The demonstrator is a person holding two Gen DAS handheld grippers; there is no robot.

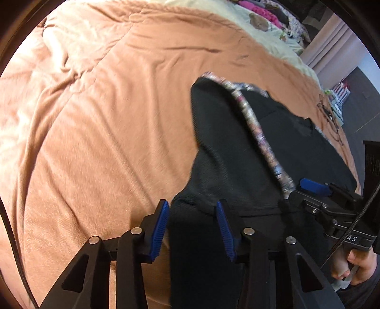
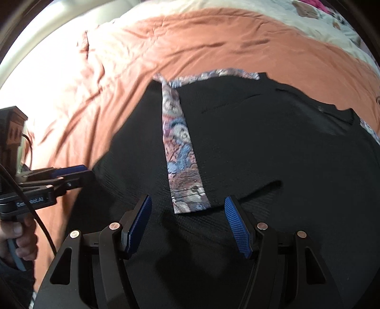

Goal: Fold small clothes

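Note:
A black garment (image 1: 237,154) (image 2: 261,142) with a patterned floral band (image 1: 256,133) (image 2: 180,147) lies spread on an orange blanket (image 1: 95,118) (image 2: 213,42). The band runs along the far edge, and one strip of it lies folded across the black cloth. My left gripper (image 1: 192,204) (image 2: 76,174) is at the garment's left near edge. Its blue pads stand apart, with black cloth in the gap and no visible press on it. My right gripper (image 2: 188,198) (image 1: 313,187) hovers open over the cloth, the strip's near end between its fingers.
A cream blanket (image 1: 273,40) covers the far part of the bed, with a pile of pink and patterned clothes (image 1: 266,12) beyond it. A hand (image 1: 356,266) (image 2: 21,237) holds each gripper's handle. Dark wooden furniture (image 2: 14,128) stands at the bed's left side.

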